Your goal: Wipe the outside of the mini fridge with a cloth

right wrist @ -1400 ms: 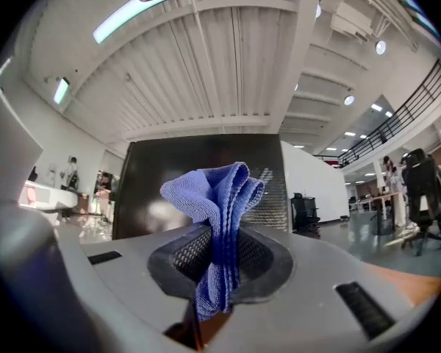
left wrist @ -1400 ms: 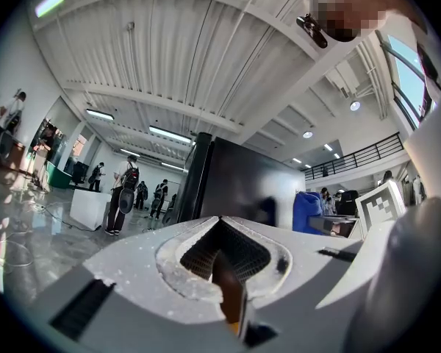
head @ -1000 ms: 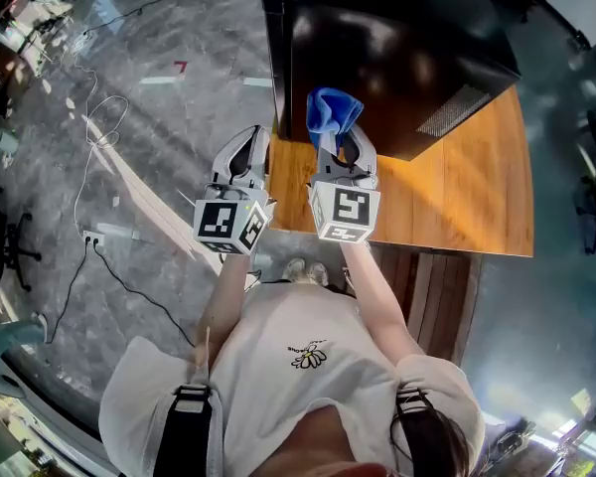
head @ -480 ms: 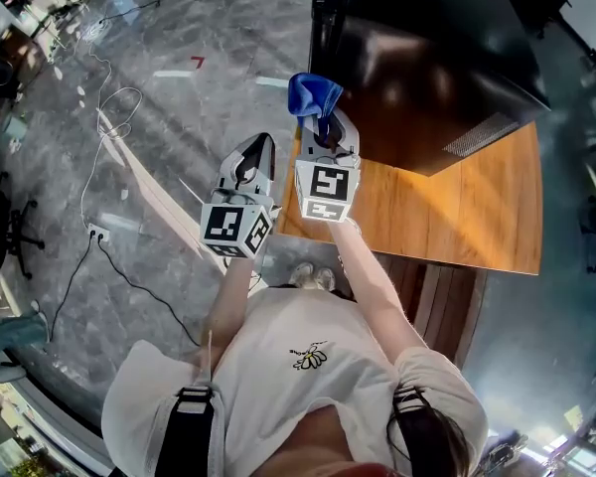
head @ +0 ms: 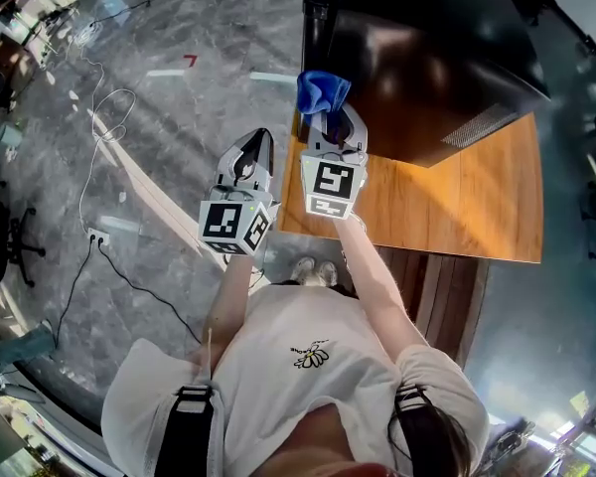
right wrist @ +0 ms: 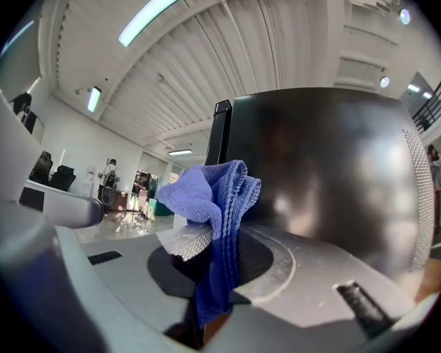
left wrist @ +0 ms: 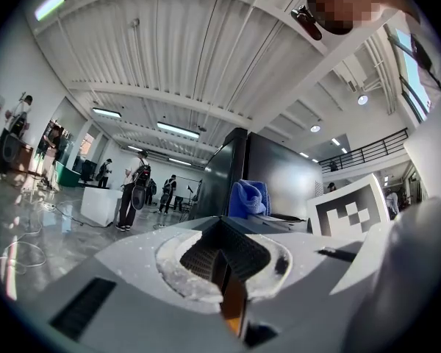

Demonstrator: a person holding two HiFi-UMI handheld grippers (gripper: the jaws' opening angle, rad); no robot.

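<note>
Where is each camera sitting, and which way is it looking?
Head view: sits on the person's head and looks steeply down at the left gripper, right gripper, blue cloth, black mini fridge and wooden table; shirt and arms show.
Left gripper view: rides the left gripper and looks along its shut fingers towards the fridge.
Right gripper view: rides the right gripper and looks along fingers pinching the cloth, at the fridge.
Shared: all three show cloth and fridge.

Bright indoors, strip lights (right wrist: 160, 6) overhead — glare on fridge (head: 427, 78), fisheye warp w/ dark corners, foreground soft.
</note>
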